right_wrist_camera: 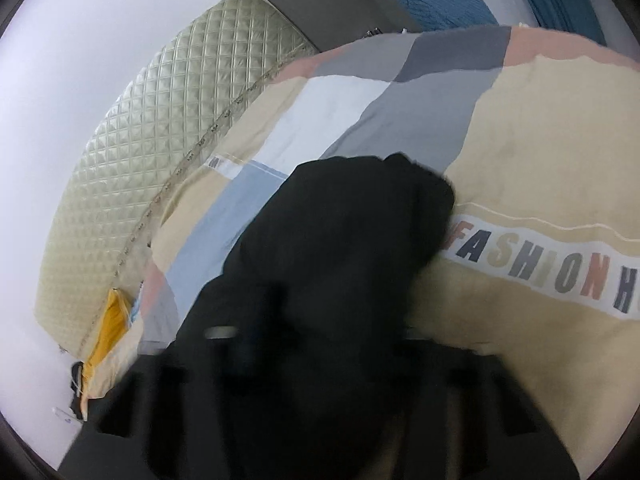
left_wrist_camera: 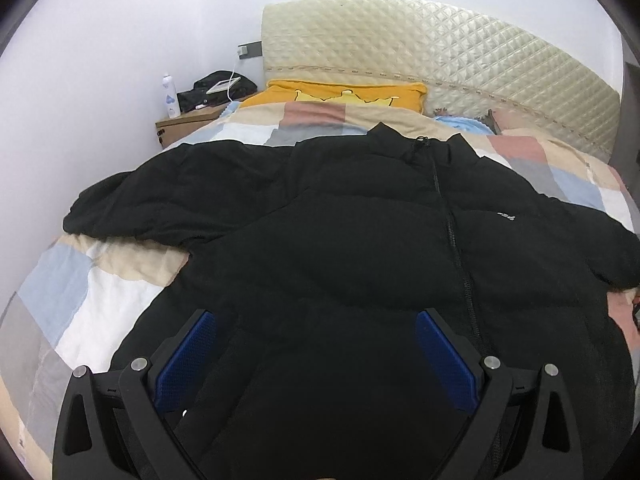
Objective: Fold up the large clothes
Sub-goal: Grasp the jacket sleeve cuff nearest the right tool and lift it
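A large black puffer jacket lies front up and zipped on the patchwork duvet, collar toward the headboard, left sleeve spread out to the side. My left gripper is open, blue pads wide apart, hovering over the jacket's lower hem. In the right wrist view the jacket's right sleeve fills the middle. My right gripper is blurred and mostly covered by the black fabric, so its jaws cannot be read.
A quilted cream headboard stands at the far end with a yellow pillow. A bedside table holds a bottle, dark items and a charging cable. The duvet's "FASHION" strip lies right of the sleeve.
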The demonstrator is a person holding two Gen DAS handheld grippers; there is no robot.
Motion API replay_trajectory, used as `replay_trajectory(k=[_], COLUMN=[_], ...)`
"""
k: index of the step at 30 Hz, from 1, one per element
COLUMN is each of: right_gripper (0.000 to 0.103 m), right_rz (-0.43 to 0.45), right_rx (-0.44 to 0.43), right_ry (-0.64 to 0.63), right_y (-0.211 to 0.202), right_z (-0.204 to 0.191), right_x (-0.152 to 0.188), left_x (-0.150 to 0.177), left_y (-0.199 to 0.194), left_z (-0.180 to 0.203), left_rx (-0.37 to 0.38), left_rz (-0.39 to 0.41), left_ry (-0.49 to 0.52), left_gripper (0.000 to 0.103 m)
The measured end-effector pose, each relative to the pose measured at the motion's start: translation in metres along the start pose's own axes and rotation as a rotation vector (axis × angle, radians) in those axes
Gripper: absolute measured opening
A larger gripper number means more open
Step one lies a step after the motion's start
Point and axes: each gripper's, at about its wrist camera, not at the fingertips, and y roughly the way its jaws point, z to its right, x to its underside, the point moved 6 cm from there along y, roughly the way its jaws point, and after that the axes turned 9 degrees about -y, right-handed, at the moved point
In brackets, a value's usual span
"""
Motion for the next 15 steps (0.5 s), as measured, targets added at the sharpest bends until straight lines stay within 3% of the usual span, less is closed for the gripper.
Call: replay_trajectory(k=[3,5,15], right_gripper=[0.011,0.008,0.006], right_rz=[0.016,0.028,0.111], right_rx=[0.015,0.033,0.185], right_ry=[-0.079,-0.093,-0.044], right_y=[-0.013,-0.021,-0.072], right_z=[-0.013,-0.016,-0.008], right_x=[-0.001,-0.003,-0.032], left_x=[0.004,0.006,-0.003], left_y=[-0.005,-0.009,-0.036], left_z=[-0.002,-0.003,-0.01], left_rx=[-0.003,0.002,-0.023], left_rz=[-0.001,0.003,0.046], left_ry=[0.015,0.019,0.068], left_gripper=[0.101,0.101,0.101])
